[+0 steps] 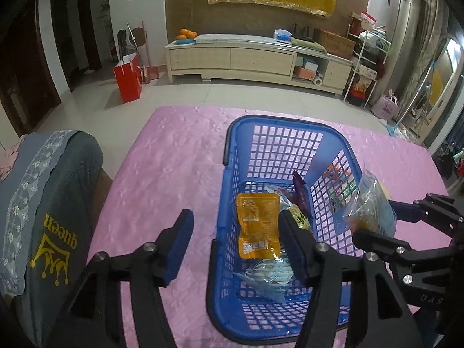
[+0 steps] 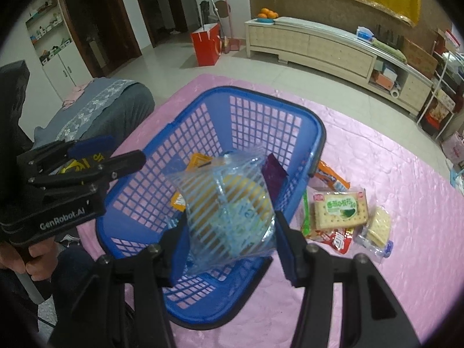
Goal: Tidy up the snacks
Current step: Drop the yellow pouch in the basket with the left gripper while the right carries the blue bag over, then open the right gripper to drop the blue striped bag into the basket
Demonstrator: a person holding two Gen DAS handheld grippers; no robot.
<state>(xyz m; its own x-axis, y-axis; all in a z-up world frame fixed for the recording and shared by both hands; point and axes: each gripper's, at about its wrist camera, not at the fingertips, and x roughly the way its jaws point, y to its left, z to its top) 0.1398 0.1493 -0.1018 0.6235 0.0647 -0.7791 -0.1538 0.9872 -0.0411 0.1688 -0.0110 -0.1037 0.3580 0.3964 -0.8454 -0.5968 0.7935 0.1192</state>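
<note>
Right gripper (image 2: 229,249) fingers clench striped snack bag (image 2: 229,211) directly above blue basket (image 2: 261,95); left gripper (image 1: 235,246) released.

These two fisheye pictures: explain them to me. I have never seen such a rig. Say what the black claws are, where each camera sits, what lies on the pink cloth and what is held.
There is no robot. A person holds a hand-operated gripper in each hand, with a camera on each looking along its two fingers.

One picture is from the left gripper. It is open and empty, with one finger over the blue basket.

The other is from the right gripper. It is shut on a clear blue-striped snack bag, held above the basket.

The basket stands on a pink tablecloth and already holds an orange pouch and other packets. Beside it lie a cracker pack and other snacks.
</note>
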